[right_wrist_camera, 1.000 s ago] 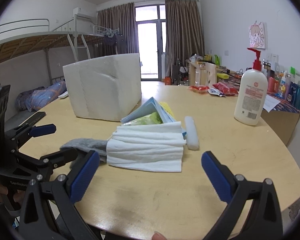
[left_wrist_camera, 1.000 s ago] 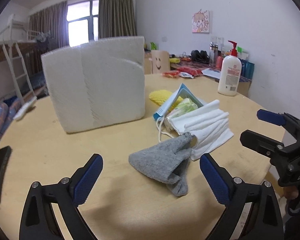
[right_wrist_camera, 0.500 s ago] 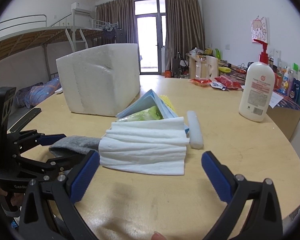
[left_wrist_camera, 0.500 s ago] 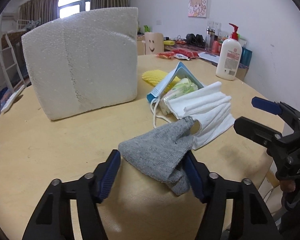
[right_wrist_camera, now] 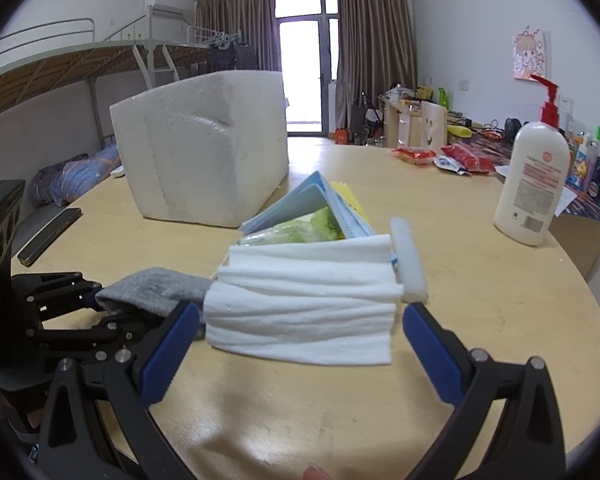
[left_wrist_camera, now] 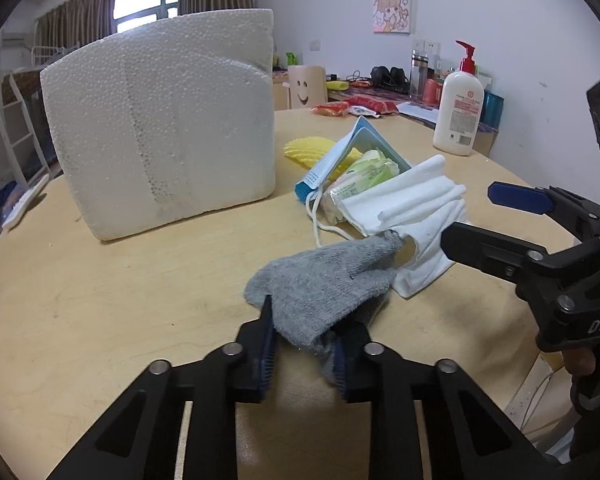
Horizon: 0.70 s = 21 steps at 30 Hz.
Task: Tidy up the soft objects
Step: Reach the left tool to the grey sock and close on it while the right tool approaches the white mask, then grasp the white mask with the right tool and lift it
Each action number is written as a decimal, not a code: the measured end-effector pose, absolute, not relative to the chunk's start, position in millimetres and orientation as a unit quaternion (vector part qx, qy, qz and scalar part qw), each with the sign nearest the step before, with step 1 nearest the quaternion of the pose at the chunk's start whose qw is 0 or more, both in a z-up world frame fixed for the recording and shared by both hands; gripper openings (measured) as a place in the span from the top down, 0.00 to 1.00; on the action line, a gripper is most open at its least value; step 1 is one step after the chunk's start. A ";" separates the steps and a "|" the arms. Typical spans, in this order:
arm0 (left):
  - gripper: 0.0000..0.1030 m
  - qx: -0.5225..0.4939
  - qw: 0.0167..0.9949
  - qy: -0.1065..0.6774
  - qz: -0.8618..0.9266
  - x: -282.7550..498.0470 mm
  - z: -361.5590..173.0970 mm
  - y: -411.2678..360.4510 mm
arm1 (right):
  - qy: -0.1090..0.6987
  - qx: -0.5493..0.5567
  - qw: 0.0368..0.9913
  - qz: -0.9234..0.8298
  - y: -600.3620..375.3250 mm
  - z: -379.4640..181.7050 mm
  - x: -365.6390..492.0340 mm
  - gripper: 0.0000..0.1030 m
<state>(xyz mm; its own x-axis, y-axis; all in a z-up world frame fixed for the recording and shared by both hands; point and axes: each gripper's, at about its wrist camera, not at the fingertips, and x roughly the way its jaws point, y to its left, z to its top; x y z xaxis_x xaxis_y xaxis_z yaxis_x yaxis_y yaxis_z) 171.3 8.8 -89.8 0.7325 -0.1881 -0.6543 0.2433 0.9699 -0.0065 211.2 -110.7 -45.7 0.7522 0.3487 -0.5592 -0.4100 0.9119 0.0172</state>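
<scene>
Left gripper [left_wrist_camera: 305, 346]: jaws closing, pinching the grey sock [left_wrist_camera: 324, 284] near the table's [left_wrist_camera: 120, 288] front edge.
Right gripper [right_wrist_camera: 296, 344]: spread wide, straddling the white towel [right_wrist_camera: 304, 300].
Right view only: phone [right_wrist_camera: 50, 236] at the left edge.

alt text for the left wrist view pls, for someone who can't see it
The left gripper is closing its blue pads on a crumpled grey sock on a round wooden table. Just past the sock lie a folded white cloth and a face mask, with a big white foam block at left. The right gripper reaches in open from the right.
</scene>
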 end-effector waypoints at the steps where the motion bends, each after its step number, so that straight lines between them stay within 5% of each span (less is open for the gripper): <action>1: 0.83 0.039 0.930 0.346 -0.118 171.4 -90.0 9.2 | 0.290 -0.054 0.934 0.203 -109.4 -45.9 212.9 0.00; 11: 0.86 0.037 0.933 0.336 -0.123 169.0 -91.7 11.2 | 0.316 -0.065 0.927 0.193 -103.9 -55.1 221.6 0.02; 21: 0.86 0.033 0.934 0.333 -0.124 166.8 -92.6 12.6 | 0.350 -0.067 0.917 0.180 -113.3 -66.7 224.7 0.41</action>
<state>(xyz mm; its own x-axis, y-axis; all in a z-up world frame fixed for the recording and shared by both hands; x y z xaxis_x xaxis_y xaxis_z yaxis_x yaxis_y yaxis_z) 166.8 12.6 -92.6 0.7478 -0.2101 -0.6298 0.2534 0.9671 -0.0218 224.7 -113.3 -66.7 0.6895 0.2834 -0.6665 -0.3776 0.9260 0.0031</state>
